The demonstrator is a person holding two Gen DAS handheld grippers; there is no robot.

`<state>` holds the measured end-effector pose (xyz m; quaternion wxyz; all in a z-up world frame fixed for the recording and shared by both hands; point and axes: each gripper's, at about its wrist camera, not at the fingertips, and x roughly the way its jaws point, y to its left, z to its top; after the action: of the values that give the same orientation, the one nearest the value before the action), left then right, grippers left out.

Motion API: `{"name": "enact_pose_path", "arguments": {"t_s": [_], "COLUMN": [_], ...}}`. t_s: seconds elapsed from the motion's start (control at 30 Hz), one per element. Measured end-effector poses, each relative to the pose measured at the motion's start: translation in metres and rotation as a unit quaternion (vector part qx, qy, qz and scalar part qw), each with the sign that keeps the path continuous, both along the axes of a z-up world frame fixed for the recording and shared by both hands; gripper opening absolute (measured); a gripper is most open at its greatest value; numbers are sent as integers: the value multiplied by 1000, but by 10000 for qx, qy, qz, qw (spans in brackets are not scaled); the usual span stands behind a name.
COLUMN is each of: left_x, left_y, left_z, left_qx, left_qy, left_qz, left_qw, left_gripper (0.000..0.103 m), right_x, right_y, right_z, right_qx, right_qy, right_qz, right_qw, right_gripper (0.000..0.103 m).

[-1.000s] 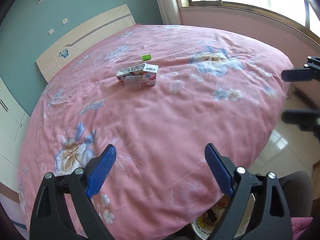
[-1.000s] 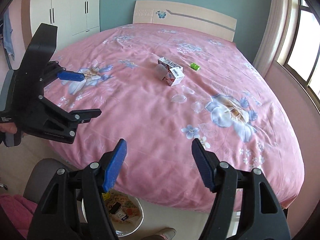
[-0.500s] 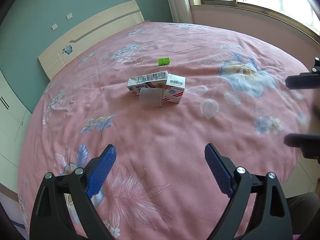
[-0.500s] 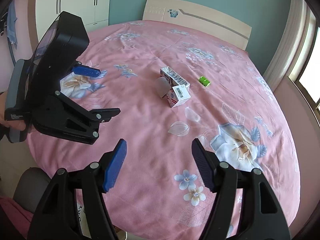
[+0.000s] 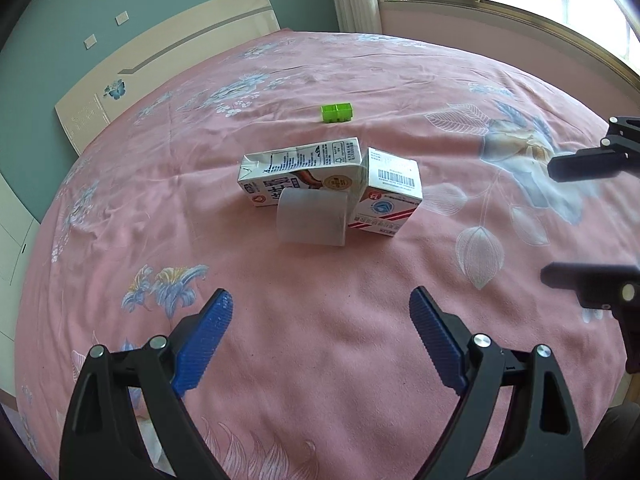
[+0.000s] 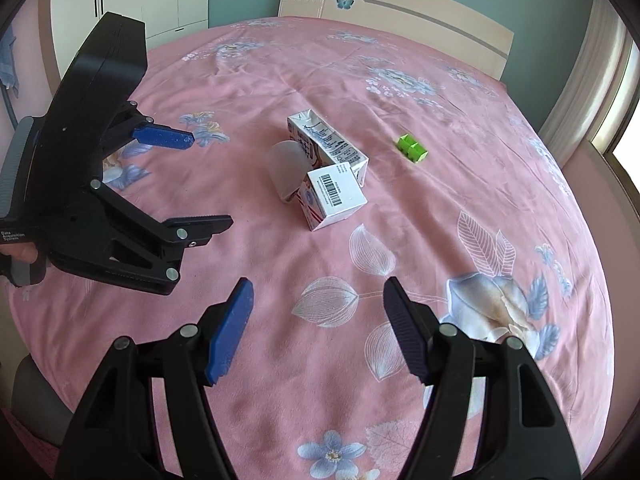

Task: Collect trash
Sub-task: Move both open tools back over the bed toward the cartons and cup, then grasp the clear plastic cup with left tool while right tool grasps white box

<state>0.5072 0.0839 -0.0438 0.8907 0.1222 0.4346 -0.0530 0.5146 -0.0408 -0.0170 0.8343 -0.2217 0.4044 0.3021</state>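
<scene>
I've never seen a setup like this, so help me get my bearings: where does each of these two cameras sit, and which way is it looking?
Left wrist view: sits on the left gripper, looking down along its open blue fingers across the pink bed; the right gripper's black tips poke in at the right edge.
Right wrist view: sits on the right gripper, facing the headboard; the left gripper shows at left.
Both see the milk carton, small box, translucent cup and green piece.

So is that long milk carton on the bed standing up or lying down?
Lying down. The milk carton rests on its long side on the bed, its crumpled top end pointing sideways.
</scene>
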Motion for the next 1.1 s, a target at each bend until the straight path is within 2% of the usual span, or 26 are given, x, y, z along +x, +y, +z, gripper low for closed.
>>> {"name": "enact_pose_path", "arguments": {"t_s": [0.33, 0.67, 0.9, 1.1], "left_x": [46, 75, 92, 108], "left_y": [5, 7, 4, 5], "left_z": [-27, -41, -49, -56], "left_qx": [-137, -141, -115, -183], "left_qy": [76, 43, 4, 46], "left_qz": [-38, -198, -464, -410], "left_qw": [9999, 9997, 9989, 9990], "left_gripper": [92, 92, 92, 92], "right_x": [64, 94, 110, 127], "right_y": [21, 44, 48, 49], "right_z": [-41, -54, -57, -63], "right_qx": [41, -21, 204, 332], "right_qy": [239, 237, 453, 654], "right_qz": [53, 343, 441, 294], "right_qw": [9997, 9991, 9978, 9969], "right_gripper": [67, 67, 67, 56]}}
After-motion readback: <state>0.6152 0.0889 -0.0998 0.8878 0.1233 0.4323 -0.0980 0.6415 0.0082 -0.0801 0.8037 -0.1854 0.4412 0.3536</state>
